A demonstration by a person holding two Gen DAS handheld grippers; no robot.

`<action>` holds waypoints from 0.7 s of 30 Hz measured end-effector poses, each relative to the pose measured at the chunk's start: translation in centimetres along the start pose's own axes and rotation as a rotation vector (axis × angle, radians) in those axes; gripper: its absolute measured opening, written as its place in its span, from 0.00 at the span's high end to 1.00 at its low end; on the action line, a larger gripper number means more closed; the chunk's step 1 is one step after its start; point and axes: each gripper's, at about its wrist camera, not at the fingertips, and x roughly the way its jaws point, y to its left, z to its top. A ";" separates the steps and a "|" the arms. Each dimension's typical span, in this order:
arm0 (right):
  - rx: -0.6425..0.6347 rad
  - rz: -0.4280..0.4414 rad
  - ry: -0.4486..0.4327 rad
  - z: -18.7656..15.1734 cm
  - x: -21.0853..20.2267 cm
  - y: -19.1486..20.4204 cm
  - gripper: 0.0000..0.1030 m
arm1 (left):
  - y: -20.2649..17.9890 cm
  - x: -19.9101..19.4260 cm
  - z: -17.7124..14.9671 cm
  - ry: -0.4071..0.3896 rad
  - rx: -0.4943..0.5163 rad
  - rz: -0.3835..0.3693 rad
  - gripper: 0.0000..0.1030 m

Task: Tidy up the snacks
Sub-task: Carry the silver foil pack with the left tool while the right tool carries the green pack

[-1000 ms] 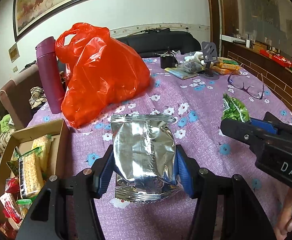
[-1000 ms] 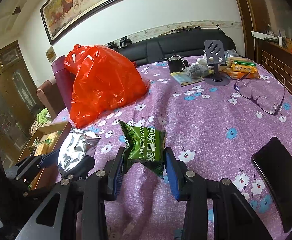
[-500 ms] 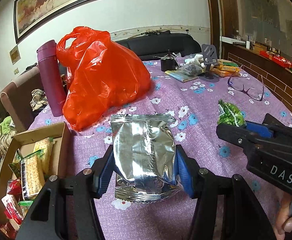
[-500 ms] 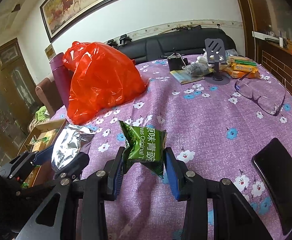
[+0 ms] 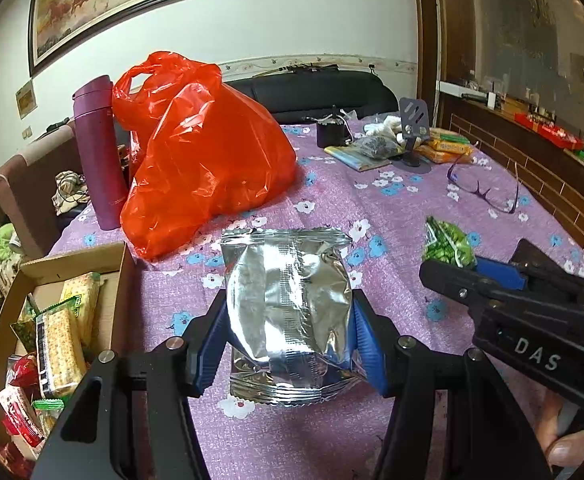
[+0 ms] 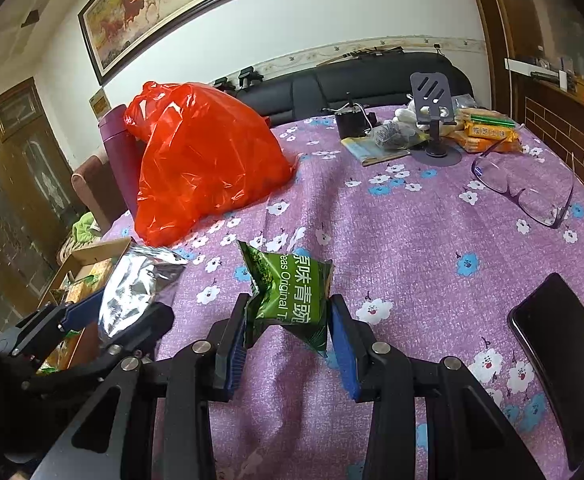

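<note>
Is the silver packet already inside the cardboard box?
No, the silver packet sits between the left gripper's pads, beside the cardboard box.

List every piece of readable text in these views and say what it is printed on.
"DAS": white letters on the body of the right gripper, seen from the left wrist.
"eas Original T", cut off, beside large Chinese characters: on the green snack packet in the right gripper.
Chinese characters on the yellow cracker packs: too small to read.
Print on the snacks in the cardboard box: blurred.
Silver foil packet: only illegible fine print.
</note>
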 end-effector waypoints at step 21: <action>-0.157 0.255 0.112 -3.5 -0.5 16.0 0.59 | 15.7 -10.0 -5.0 -0.016 -0.252 0.067 0.44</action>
